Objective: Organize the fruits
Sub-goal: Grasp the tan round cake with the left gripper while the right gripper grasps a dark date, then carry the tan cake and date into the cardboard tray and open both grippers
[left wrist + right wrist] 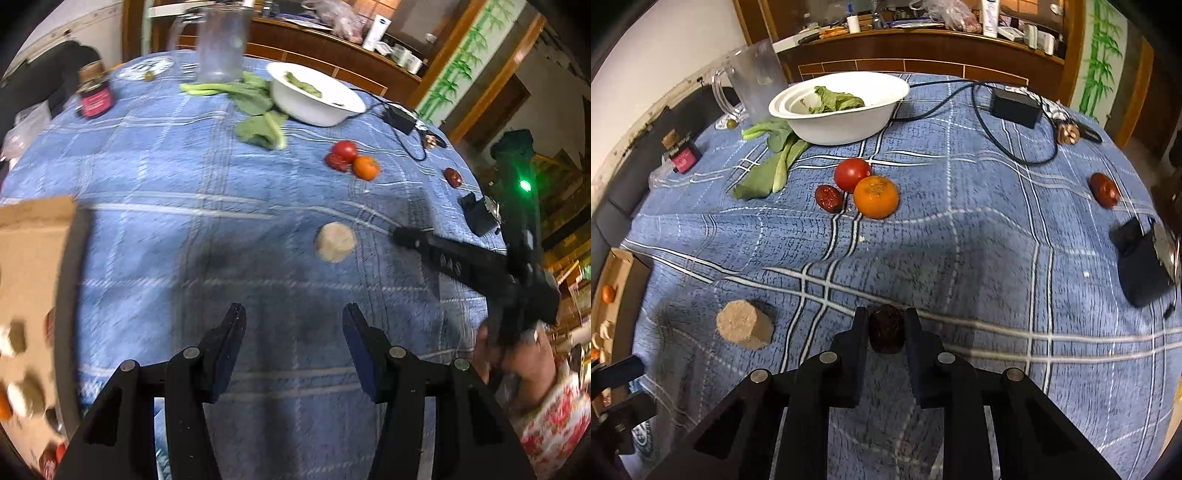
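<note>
My right gripper (886, 325) is shut on a dark red date (886, 329), held just above the blue checked cloth (979, 229). A tomato (852, 173), an orange (876, 196) and a second date (829, 198) lie together mid-table. A third date (1103, 189) lies at the right. My left gripper (293, 321) is open and empty over the cloth. In the left wrist view the tomato (344, 150), orange (365, 167) and date (337, 162) lie far ahead. A cardboard box (33, 280) at the left edge holds several fruits and nuts.
A tan cork-like cylinder (744, 324) lies front left. A white bowl (842, 107) with greens, loose leafy stalks (775, 162), a clear jug (753, 81), a small jar (681, 153), a black adapter (1015, 105) with cable and a black pouch (1141, 266) are also on the table.
</note>
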The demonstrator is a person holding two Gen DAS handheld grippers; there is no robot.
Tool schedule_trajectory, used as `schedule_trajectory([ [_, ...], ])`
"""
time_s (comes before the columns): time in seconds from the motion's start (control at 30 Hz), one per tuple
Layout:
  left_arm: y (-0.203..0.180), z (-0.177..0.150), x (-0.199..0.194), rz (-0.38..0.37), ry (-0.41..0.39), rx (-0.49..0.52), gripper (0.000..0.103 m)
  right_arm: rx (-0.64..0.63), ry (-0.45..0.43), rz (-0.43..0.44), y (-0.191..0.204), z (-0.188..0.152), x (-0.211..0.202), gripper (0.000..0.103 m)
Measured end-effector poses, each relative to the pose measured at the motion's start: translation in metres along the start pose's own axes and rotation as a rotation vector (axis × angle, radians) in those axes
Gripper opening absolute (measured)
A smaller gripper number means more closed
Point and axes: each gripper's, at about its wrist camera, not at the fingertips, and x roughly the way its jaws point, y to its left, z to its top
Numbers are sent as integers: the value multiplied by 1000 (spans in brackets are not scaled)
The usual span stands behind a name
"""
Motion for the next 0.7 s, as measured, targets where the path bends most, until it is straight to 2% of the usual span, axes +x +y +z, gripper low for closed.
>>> schedule_trajectory([
  [0.27,-31,30,48,-8,27,75,53,70,2,59,-16,-27,-27,20],
  [0.4,-42,37,65,20,28,113,53,105,16,94,-19,-40,-36,20],
  [0.43,-45,37,67,25,29,127,52,108,17,100,-19,-44,-39,20],
  [0.47,-47,36,68,33,28,140,37,109,18,104,-18,-46,-41,20],
  [0.5,-49,35,70,37,34,146,29,109,20,107,-17,-49,-43,20],
  [0.7,-39,28,49,18,17,122,29,107,25,130,-5,-60,-55,20],
])
